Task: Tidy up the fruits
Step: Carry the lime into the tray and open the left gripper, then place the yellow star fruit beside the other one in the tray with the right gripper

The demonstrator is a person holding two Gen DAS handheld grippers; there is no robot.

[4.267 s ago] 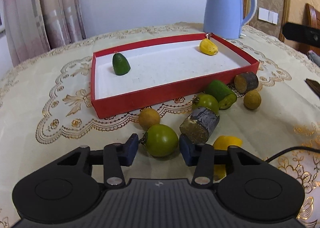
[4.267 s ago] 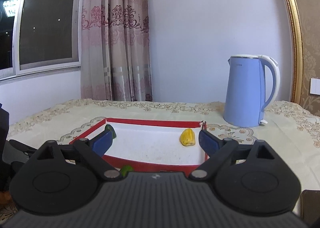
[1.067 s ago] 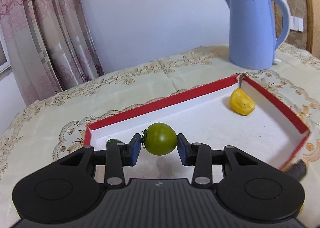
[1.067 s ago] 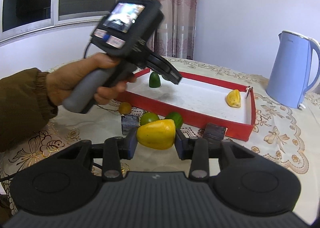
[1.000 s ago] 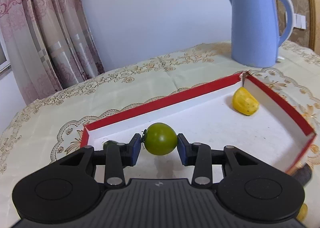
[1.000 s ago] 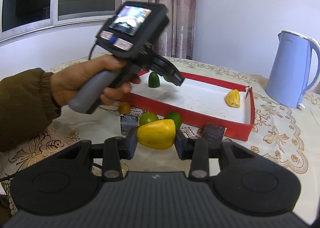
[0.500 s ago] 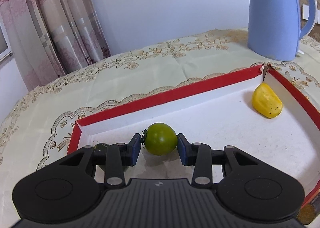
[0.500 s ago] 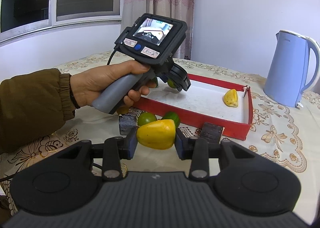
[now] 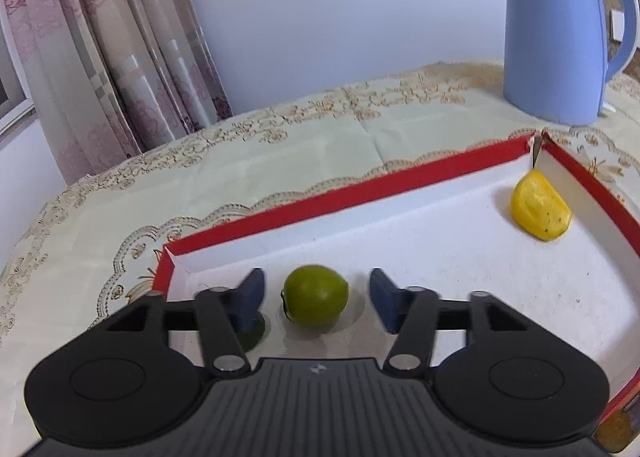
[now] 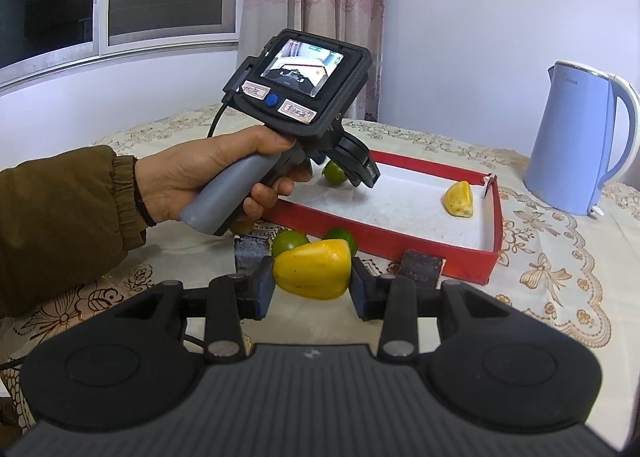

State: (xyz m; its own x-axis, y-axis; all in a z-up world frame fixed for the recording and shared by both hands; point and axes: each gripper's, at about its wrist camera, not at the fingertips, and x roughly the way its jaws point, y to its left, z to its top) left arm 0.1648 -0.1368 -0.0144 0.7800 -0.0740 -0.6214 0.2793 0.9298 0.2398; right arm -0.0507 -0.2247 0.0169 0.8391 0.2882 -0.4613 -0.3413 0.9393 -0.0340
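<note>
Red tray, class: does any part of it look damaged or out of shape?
Yes. The red tray has a split far right corner: the two walls gape apart there, with a torn white flap sticking up, near the yellow fruit piece.

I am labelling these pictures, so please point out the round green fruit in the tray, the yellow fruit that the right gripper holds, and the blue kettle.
round green fruit (image 9: 315,295), left wrist view, middle of its skin
yellow fruit (image 10: 313,269), right wrist view, centre of its front face
blue kettle (image 10: 568,143), right wrist view, middle of its body
</note>
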